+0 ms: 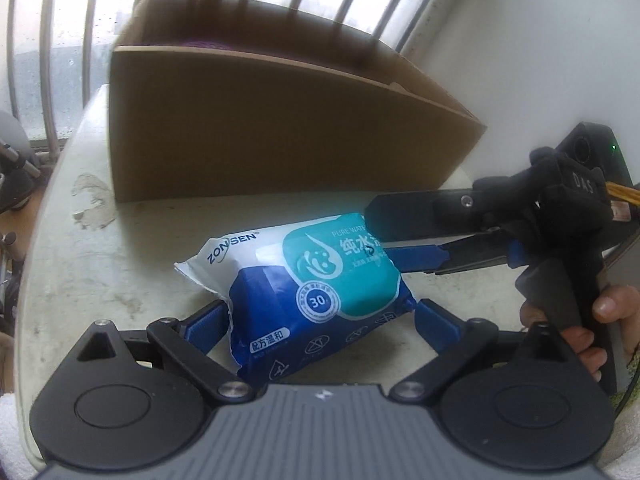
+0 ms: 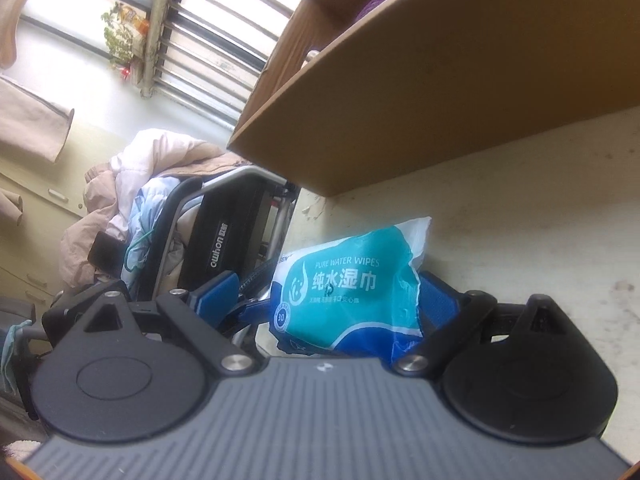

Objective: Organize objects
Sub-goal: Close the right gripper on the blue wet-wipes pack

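Lying on the scuffed white table (image 1: 100, 264) in the left wrist view, the pack of wet wipes (image 1: 304, 292) sits in front of a tall cardboard box (image 1: 256, 128) that stands by the barred window (image 1: 60, 20). The left gripper (image 1: 320, 318) straddles the near end of the pack, its blue fingers (image 1: 208, 322) spread wide on either side; whether the pads press the wrapper cannot be told. From the right, the right gripper (image 1: 400, 240) reaches in sideways, held by a hand (image 1: 584, 328), with its fingers one above the other at the far end of the pack. In the right wrist view the pack (image 2: 352, 292) lies between that gripper's (image 2: 324, 292) parted fingers, the right-side finger (image 2: 436, 300) against the crumpled wrapper and the other finger (image 2: 218, 294) standing apart from it. The box (image 2: 440, 80) rises just beyond, and a chair heaped with clothes (image 2: 132, 208) stands past the table edge (image 2: 540, 208).
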Demonstrator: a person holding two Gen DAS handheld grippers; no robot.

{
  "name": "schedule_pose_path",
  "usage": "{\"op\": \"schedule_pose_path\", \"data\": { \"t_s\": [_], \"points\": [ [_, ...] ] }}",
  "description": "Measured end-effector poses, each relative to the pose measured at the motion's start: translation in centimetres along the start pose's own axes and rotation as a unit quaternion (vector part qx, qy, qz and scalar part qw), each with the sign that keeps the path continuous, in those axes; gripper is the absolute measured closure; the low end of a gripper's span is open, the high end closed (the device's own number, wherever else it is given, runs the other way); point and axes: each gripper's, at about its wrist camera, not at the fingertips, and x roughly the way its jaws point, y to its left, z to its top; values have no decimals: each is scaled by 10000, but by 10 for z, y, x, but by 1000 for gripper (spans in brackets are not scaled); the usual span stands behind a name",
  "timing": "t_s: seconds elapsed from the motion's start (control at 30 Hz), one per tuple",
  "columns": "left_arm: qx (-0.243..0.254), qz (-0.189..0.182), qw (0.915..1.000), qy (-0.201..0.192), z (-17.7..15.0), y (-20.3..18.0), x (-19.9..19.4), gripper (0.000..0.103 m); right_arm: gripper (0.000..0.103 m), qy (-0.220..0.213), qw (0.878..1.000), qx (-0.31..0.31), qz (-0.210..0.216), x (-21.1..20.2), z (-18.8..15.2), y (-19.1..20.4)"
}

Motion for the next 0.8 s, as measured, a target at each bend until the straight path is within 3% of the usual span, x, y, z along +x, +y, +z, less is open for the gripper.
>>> {"op": "schedule_pose_path", "data": {
  "t_s": [0.17,0.33,0.8],
  "points": [
    [396,-181,9990,139,0,-29,15,4,8,-368,9990,182,-174,-36,-5,-24],
    [633,-130,9978,131,-4,-41,19,4,8,-570,9978,266,-226,-56,-12,-39],
    [943,197,9952,150,-15,-47,33,9,11,-630,9965,98,-549,-44,-26,-38]
  ]
}}
